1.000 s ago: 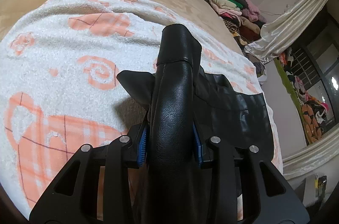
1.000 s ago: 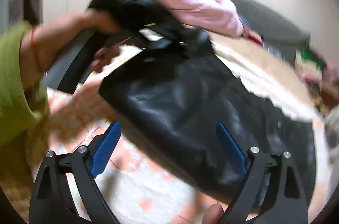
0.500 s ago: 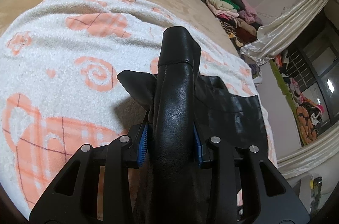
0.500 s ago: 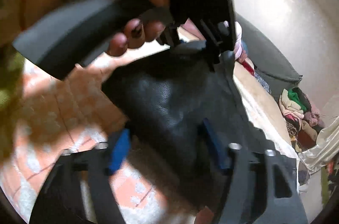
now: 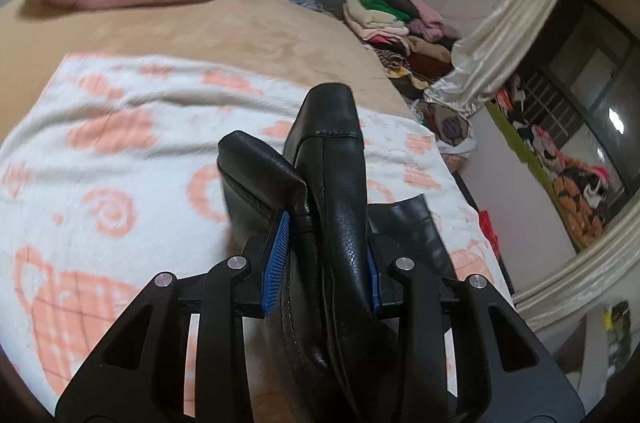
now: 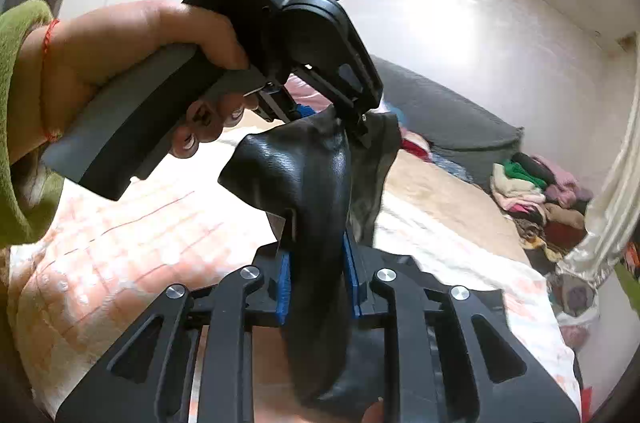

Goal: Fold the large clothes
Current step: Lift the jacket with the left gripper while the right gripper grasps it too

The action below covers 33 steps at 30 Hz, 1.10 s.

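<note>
So the 2 grippers, left (image 5: 322, 257) and right (image 6: 316, 281), which has just closed, both pinch the black garment (image 5: 340, 191) above the blanket (image 5: 120, 151), no fold laid yet.

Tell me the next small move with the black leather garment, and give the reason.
Probably lift both grippers a little higher and draw them apart. The left gripper and the right gripper, whose jaws have just been closing, both pinch bunched folds of the black leather garment, while its lower part lies crumpled on the white and orange patterned blanket. Spreading it should flatten it for folding.
</note>
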Available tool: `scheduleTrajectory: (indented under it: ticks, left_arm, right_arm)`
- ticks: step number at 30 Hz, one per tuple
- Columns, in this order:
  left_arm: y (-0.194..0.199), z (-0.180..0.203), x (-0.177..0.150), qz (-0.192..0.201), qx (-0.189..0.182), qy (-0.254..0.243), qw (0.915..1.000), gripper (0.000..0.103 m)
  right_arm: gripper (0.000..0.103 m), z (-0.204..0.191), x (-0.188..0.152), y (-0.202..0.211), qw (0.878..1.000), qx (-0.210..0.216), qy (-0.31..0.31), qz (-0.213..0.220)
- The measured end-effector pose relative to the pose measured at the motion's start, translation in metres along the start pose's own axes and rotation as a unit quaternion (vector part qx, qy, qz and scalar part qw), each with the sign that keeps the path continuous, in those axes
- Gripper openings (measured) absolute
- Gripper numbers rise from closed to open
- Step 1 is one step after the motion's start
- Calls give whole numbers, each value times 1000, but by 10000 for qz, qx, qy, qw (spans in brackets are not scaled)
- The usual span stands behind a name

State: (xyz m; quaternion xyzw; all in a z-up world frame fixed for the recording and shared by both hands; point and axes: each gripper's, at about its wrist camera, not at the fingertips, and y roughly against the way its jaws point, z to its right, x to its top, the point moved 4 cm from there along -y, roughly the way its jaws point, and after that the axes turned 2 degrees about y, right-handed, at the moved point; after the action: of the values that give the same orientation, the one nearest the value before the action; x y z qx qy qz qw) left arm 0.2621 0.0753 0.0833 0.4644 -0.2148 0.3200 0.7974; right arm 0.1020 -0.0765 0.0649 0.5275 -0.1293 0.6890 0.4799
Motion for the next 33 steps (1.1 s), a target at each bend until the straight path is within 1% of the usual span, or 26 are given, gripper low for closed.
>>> scheduleTrajectory:
  ticks: [1, 6, 11, 15, 20, 25, 26, 28, 30, 31, 33]
  left_arm:
    - [-4, 14, 3, -14, -16, -84, 10000, 25]
    - [-23, 61, 4, -75, -84, -410, 9991, 25]
    - [-49, 100, -1, -194, -142, -639, 9977, 27]
    - [-68, 123, -6, -277, -234, -751, 9965, 28]
    - [-90, 144, -13, -402, -275, -862, 9951, 28]
    - [-108, 154, -20, -524, -293, -853, 9945, 28]
    - [-111, 155, -21, -556, -349, -835, 9943, 28]
    - [-116, 154, -22, -602, -423, -749, 9945, 28]
    - [-118, 152, -23, -626, -494, -662, 9946, 28]
    - [-117, 148, -24, -607, -476, -618, 9951, 28]
    - [-112, 137, -26, -567, -432, -569, 9958, 33]
  right_arm:
    - [19, 10, -1, 5, 9999, -76, -65, 25]
    - [17, 46, -13, 22, 9987, -360, -366, 77]
    - [17, 69, -34, 38, 9965, -560, -615, 37]
    - [17, 96, -54, 35, 9937, -690, -884, -43]
    - [17, 117, -79, 33, 9878, -686, -1387, -174]
    - [17, 123, -99, 36, 9814, -590, -1792, -344]
    - [17, 125, -103, 35, 9800, -571, -1866, -386]
    - [16, 131, -114, 33, 9742, -514, -2135, -526]
    - [16, 140, -129, 29, 9643, -350, -2534, -680]
    - [16, 147, -141, 26, 9530, -199, -2908, -823]
    - [16, 153, -155, 23, 9378, -12, -3344, -937]
